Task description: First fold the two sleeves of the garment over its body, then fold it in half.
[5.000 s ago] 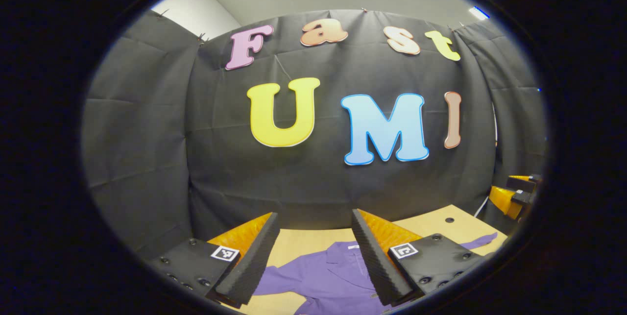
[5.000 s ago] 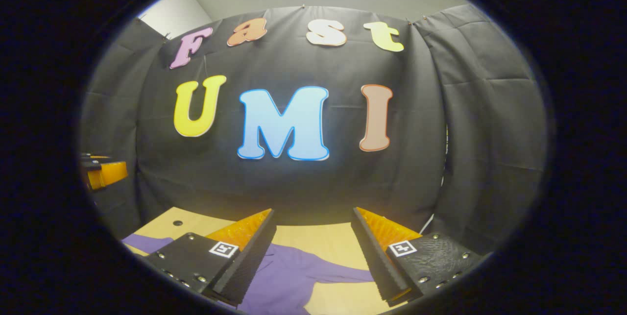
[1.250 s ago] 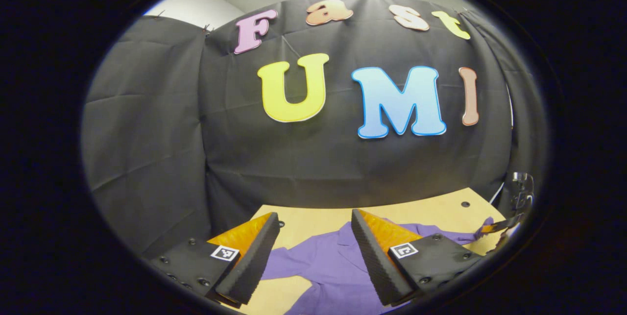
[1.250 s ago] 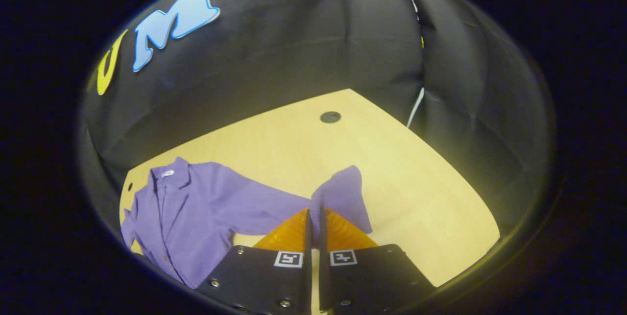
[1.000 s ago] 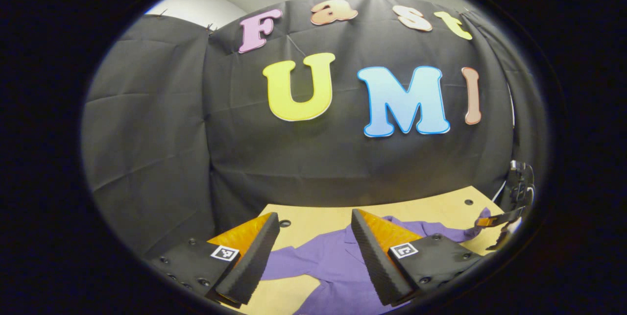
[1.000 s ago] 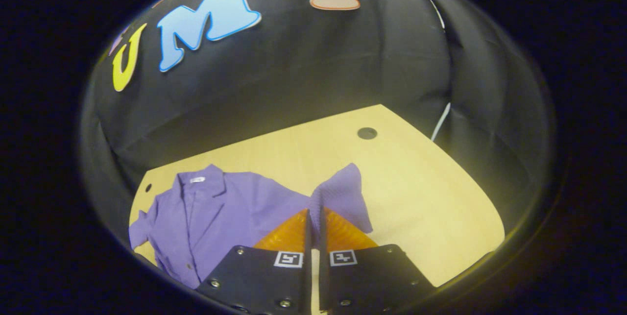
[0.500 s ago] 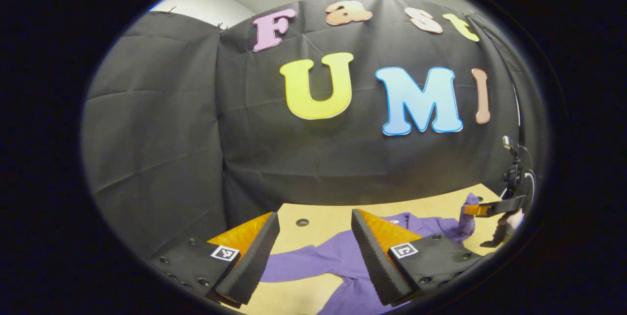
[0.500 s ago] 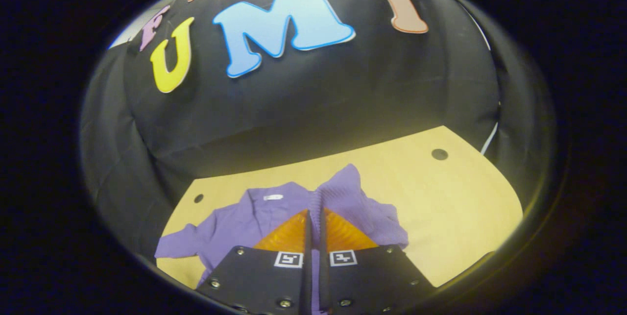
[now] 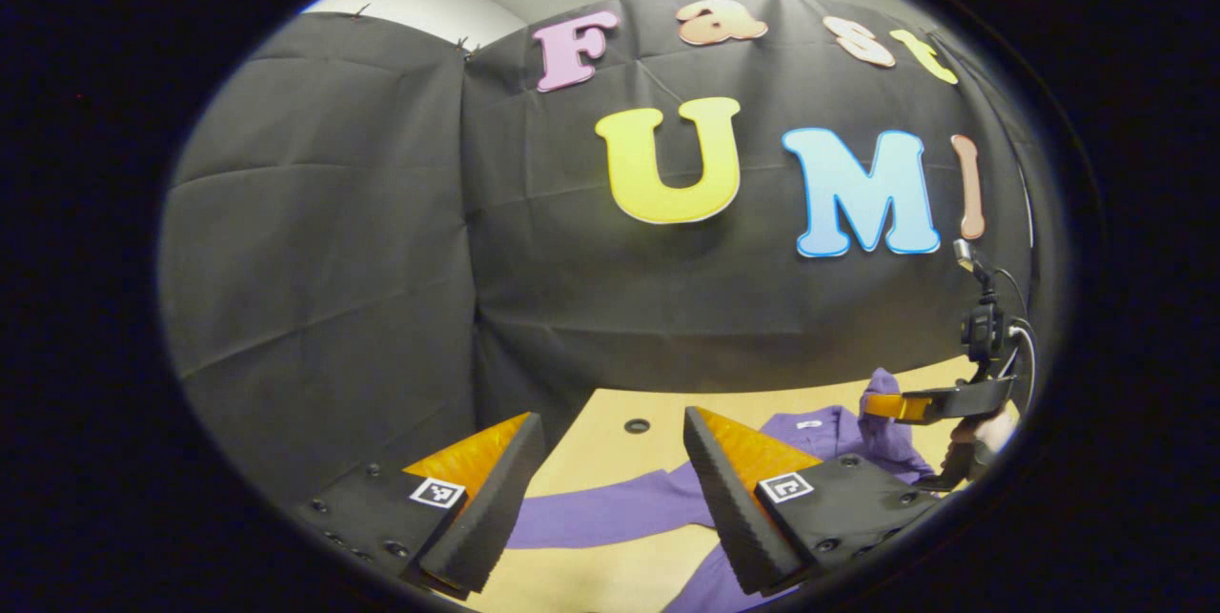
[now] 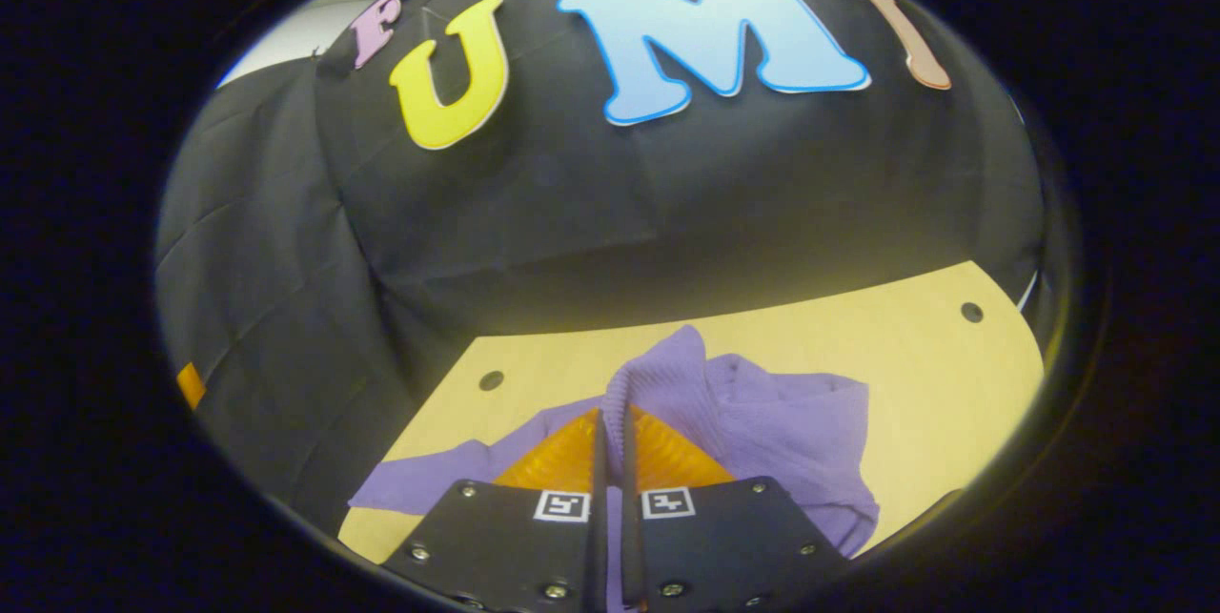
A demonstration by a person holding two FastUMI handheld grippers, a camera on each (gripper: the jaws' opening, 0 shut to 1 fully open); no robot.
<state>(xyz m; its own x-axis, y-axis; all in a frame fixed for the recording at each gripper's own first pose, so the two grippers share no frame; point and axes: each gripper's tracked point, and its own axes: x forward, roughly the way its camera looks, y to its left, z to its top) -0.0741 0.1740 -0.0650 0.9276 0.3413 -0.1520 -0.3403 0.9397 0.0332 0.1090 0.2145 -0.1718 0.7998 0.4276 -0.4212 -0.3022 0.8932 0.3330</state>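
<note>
Gripping one sleeve [image 10: 667, 375] near its cuff, the right gripper [image 10: 610, 422] has both fingers pressed together on the cloth, which stands up in a ridge between them. In the left gripper view that gripper [image 9: 882, 403] hangs above the shirt [image 9: 820, 427] with the sleeve drooping from it. The left gripper [image 9: 610, 480] is spread wide and holds nothing; it hovers over the other sleeve [image 9: 610, 513], which lies flat and straight out on the table [image 9: 610, 441].

Shirt lies on the table, collar toward the wall.

Handling, judged: thin woven cloth, light, limp, no stiffness. It sags and bunches where it is lifted and will likely crease where dropped. Not fragile. It may slip from a shallow pinch. Best hold: cuff end of a sleeve, a full bite across the hem. For the half fold, take the hem corners.
</note>
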